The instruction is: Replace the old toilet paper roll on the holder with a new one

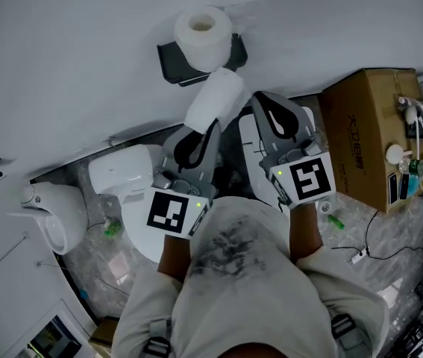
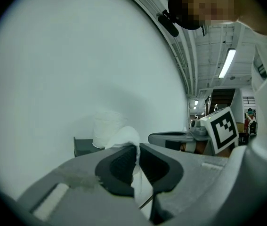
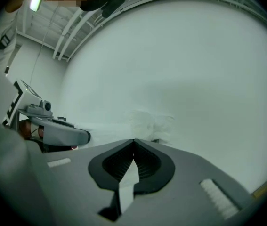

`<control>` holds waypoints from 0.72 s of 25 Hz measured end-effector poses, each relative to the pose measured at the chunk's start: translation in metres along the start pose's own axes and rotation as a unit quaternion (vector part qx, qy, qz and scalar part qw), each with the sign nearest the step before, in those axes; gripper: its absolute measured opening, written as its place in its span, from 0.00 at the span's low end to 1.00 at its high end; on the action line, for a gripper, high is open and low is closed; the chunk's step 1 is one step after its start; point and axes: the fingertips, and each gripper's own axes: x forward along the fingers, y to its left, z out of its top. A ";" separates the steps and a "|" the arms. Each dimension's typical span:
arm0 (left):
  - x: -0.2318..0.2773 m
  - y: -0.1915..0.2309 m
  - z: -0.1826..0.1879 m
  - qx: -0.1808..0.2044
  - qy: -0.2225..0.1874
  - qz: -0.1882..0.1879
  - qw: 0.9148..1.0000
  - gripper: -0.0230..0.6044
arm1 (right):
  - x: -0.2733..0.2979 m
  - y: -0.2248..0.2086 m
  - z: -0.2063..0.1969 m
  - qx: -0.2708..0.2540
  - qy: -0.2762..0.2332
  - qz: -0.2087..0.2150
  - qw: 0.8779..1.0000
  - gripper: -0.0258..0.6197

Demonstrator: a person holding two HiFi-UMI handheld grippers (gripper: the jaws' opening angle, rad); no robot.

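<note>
White wall (image 1: pixel 84 66) carries the holder (image 1: pixel 172 64), a paper roll (image 1: pixel 204 34) standing on it. My left tool (image 2: pixel 137 149) pinches a second toilet paper roll (image 1: pixel 218 99); my right tool (image 3: pixel 133 141) is pressed together.

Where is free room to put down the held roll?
The holder is taken: a roll stands on it, only its left end bare. The white toilet top left of the left tool looks free. The floor beside the cardboard box is cluttered.

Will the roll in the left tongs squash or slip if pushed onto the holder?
Probably soft: the left tongs pinch only the roll's paper edge, so it may squash or tear. Likely light: that pinch alone carries it. Being round, it could roll off the holder.
</note>
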 end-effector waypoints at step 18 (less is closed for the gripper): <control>-0.036 0.052 0.011 0.002 -0.010 0.070 0.997 0.07 | 0.043 0.014 0.026 -0.013 -0.025 0.028 0.999 0.09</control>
